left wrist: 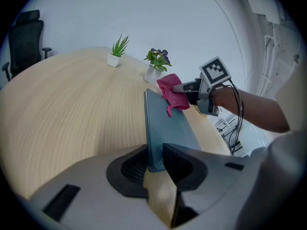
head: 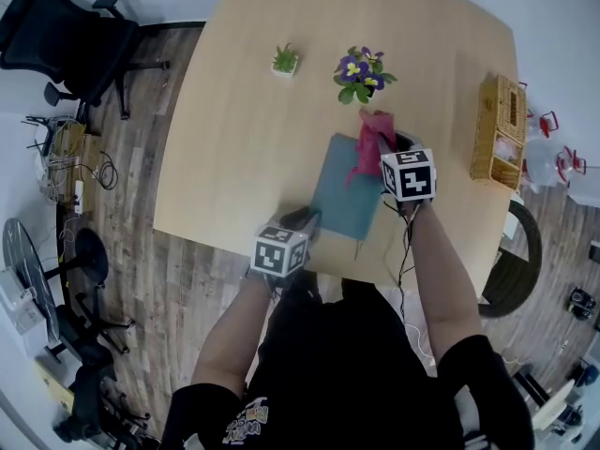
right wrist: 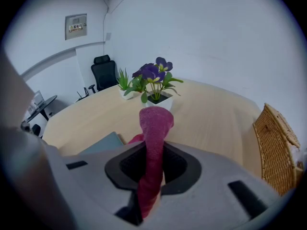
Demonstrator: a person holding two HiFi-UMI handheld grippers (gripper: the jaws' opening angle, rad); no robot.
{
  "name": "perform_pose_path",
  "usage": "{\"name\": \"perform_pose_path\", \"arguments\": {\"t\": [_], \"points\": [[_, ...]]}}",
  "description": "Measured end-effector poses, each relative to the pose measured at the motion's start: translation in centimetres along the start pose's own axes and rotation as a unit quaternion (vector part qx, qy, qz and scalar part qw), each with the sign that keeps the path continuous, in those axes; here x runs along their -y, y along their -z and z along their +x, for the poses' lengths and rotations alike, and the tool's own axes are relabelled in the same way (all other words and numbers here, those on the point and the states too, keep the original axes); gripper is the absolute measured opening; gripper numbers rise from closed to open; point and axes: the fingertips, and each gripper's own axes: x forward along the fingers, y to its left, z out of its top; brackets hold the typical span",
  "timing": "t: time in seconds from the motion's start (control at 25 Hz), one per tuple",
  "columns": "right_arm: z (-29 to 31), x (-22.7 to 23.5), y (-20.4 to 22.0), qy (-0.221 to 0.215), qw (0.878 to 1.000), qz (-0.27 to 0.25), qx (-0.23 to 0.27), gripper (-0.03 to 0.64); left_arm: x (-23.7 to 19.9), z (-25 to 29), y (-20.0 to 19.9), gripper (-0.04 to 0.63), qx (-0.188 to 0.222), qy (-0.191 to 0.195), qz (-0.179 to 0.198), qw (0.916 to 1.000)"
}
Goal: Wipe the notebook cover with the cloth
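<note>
Counter stock, off-task items
Pale wood counter: small green plant near purple-flowered plant, white pots; wicker basket at right edge; black office chair well apart.

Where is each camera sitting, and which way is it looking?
Head view: on the person's head, looking steeply down at the table; both forearms show.
Left gripper view: on the left gripper, looking along jaws clamped on the notebook; the right forearm shows.
Right gripper view: on the right gripper, looking past the held cloth toward purple flowers.
Shared: all three show notebook and cloth.
</note>
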Motion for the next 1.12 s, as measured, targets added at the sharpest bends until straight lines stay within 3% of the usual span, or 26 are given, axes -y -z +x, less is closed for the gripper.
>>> {"name": "perform_pose_path", "arguments": {"t": [0.16, 0.56, 1.12], "points": [[-0.7, 0.7, 0.0, 0.015, 1.0, -0.012, 0.015, 0.069, 0.1, 0.0, 0.0, 0.089, 0.001, -0.002, 0.001, 1.0], [-0.6, -3.6, 1.6, -0.006, 0.996, -0.093, 0.004, 0.067, 0.1, 0.2, 0.0, 0.089, 0.002, -0.003, 0.003, 1.0], [-2.2, -8.5, 4.0, -0.048, 0.992, -0.117, -0.004, 0.067, 0.0, 0.1, 0.0, 0.089, 0.003, -0.007, 0.007, 0.9999]]}}
